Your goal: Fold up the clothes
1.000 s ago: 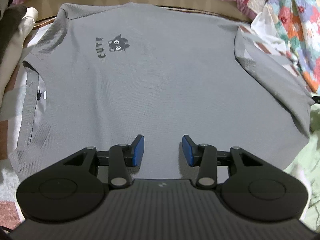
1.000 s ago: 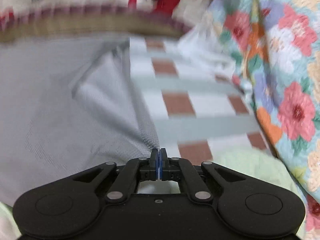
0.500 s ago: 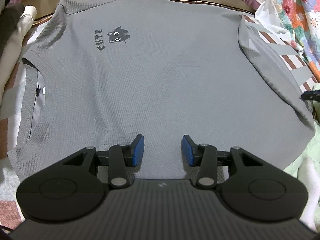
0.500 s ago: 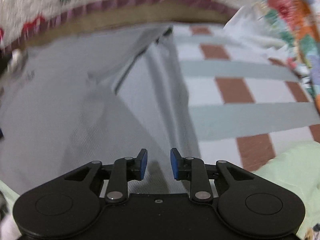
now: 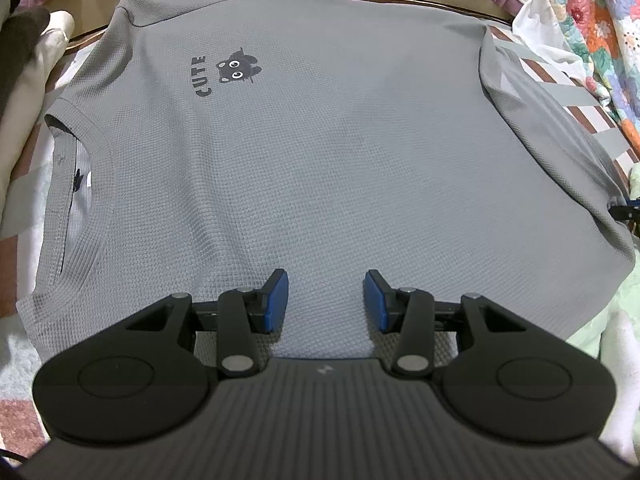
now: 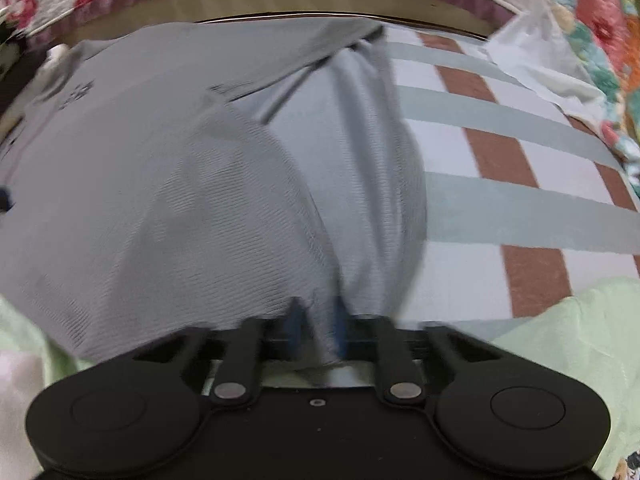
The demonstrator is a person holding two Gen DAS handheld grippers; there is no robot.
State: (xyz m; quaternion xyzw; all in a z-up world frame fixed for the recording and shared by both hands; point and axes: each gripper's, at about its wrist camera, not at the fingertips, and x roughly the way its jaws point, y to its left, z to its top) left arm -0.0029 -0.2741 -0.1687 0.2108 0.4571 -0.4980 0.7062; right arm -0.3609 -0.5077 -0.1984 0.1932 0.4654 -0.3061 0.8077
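A grey waffle-knit T-shirt with a "CUTE" cat print lies flat on the bed, neck to the left. My left gripper is open and empty, just above the shirt's near edge. In the right wrist view the shirt's hem corner bunches up. My right gripper has its jaws around a fold of that grey cloth, with a gap still between them. The view is blurred. The right gripper's tip also shows at the far right of the left wrist view, at the shirt's edge.
A checked brown, white and grey sheet covers the bed. A floral quilt and white cloth lie at the right. Pale green fabric is near the front right. Beige and dark clothes pile at the left.
The right gripper let go of the shirt, opened, and has moved back onto the hem with cloth between its jaws. The left gripper stayed open and shifted slightly over the shirt.
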